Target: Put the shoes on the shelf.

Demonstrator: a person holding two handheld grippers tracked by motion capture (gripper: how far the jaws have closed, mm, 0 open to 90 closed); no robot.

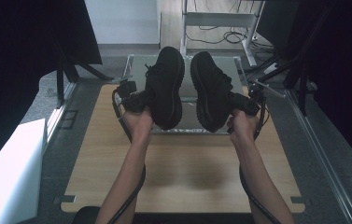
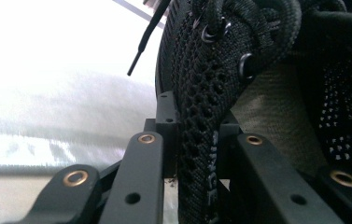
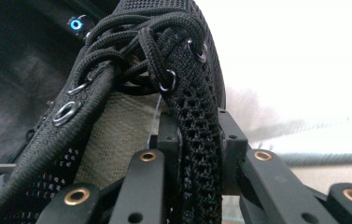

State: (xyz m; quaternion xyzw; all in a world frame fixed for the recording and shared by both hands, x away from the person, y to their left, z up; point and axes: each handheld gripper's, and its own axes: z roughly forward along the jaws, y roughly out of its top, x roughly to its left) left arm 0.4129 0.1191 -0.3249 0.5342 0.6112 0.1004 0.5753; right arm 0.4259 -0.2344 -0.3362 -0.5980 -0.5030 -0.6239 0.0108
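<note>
Two black mesh lace-up shoes are held up in the air, soles facing each other, above the far part of the table. The left shoe is pinched by my left gripper. In the left gripper view the jaws clamp the mesh collar edge of that left shoe, laces and eyelets above. The right shoe is held by my right gripper. The right gripper view shows the jaws closed on the mesh side wall of this right shoe, with a beige lining beside it.
A wooden table lies below, with a pale glassy tray at its far end under the shoes. A white box stands to the left on the floor. Dark stands and cables surround the far side.
</note>
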